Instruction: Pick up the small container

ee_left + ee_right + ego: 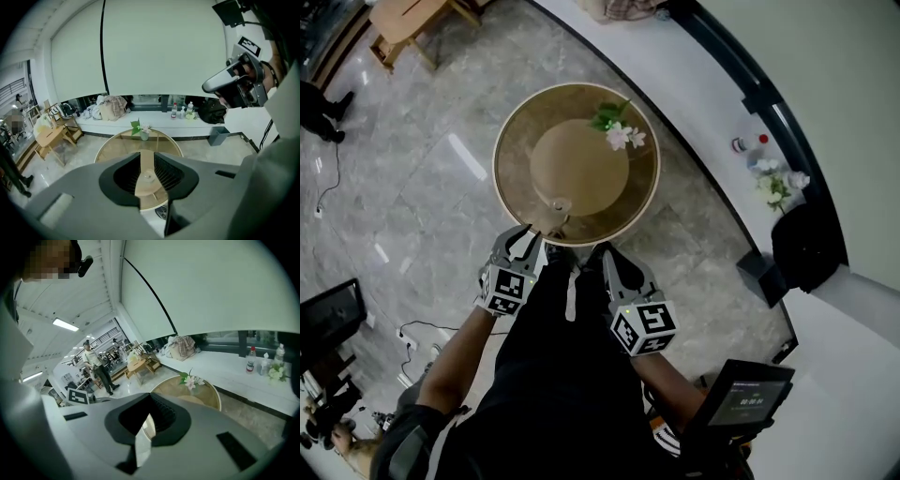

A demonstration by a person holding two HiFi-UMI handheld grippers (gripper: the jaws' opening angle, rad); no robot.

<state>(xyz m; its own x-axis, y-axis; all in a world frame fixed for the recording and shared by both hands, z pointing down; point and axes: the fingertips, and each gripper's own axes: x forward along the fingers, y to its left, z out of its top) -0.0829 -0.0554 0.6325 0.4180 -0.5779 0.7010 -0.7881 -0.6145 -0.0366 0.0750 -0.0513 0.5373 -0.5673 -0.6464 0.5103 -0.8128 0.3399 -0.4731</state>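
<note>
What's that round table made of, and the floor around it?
Round table: seemingly amber-tinted glass, glossy; its tan base shows through the top. Floor: polished stone or marble-look tile, grey-veined, with bright reflected streaks.

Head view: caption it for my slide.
Left gripper, jaws opening and empty, just short of the small container.

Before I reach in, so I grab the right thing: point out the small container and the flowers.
small container [148, 176], left gripper view, its top.
flowers [622, 138], head view, the pale blossoms.
</note>
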